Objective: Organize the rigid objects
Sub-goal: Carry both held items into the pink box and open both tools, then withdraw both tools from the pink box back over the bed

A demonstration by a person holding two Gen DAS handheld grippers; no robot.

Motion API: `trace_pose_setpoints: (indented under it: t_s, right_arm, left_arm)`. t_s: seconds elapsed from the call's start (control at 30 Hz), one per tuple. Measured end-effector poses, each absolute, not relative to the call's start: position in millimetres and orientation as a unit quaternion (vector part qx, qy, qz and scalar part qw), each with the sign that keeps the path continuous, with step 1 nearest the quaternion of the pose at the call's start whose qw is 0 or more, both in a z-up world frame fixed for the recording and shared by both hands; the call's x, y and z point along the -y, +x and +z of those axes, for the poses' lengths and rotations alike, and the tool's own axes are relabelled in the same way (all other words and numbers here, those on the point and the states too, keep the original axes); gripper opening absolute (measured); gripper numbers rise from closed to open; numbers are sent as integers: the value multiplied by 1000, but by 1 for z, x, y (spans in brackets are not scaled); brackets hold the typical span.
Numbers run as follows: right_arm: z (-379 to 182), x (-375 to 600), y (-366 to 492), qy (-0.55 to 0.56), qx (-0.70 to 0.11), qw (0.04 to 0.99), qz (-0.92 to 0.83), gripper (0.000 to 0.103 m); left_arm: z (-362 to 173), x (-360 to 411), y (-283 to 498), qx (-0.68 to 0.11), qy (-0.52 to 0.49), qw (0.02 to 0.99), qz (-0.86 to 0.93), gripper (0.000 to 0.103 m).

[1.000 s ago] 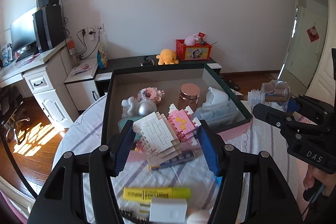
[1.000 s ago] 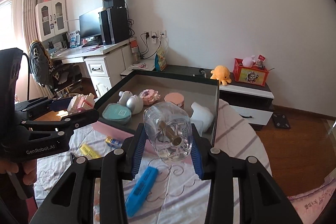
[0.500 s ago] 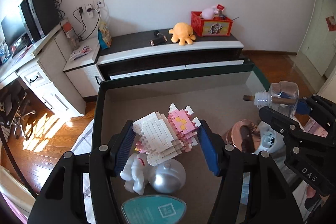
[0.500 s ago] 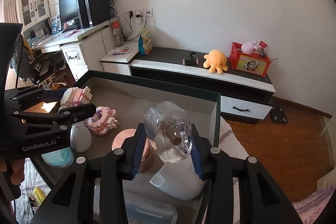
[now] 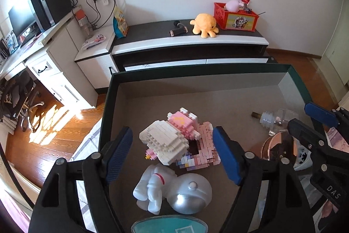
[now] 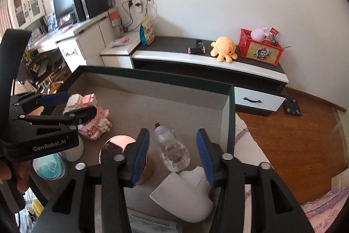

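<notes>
A white and pink brick figure (image 5: 165, 141) lies in the dark green box (image 5: 196, 71), leaning on a pink brick model (image 5: 207, 145). My left gripper (image 5: 172, 150) hangs over it, jaws opening, both blue pads clear of the figure. A clear plastic bottle (image 6: 172, 147) lies on the box floor (image 6: 174, 106) between the pads of my right gripper (image 6: 173, 154), whose jaws are opening and do not touch it. In the right wrist view my left gripper (image 6: 80, 105) is at the left, beside the brick figure (image 6: 82, 99).
The box also holds a white astronaut figure with a silver helmet (image 5: 172, 189), a teal round tin (image 5: 170, 226), a copper-lidded jar (image 5: 274, 145) and a white moulded piece (image 6: 185, 195). A low cabinet (image 6: 209, 64) stands behind the box.
Both grippers came forward and down over the box. Their jaws have spread, and the brick figure and the bottle, gripped before, now rest inside the box.
</notes>
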State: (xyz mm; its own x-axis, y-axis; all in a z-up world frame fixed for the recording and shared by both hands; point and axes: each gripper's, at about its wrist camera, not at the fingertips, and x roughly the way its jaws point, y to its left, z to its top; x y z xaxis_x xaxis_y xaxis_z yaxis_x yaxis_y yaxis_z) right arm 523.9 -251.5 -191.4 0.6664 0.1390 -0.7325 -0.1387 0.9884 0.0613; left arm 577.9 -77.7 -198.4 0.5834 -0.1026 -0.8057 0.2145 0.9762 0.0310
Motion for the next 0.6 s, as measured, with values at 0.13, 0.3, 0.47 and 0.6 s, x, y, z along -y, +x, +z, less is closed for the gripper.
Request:
trace_pose_setpoints:
  t_s: [0.13,0.3,0.47,0.6]
  right_arm:
    - [-173,254,498,18,-374,924,84,65]
    - [-141,246,443,20,-325,942,80,82]
    - [-118,235,377,18,-282,957,70,87]
    - [-106,225,330,10,-270,960,73,89]
  left_arm:
    - [-177,68,548,-408,70,906,-85,92]
    - [-141,55,484,-339,66,935,-77,103]
    - [-116,39,411,-290,49,953,-72,103]
    - [-108,29,353,-267,45,960,-63,103]
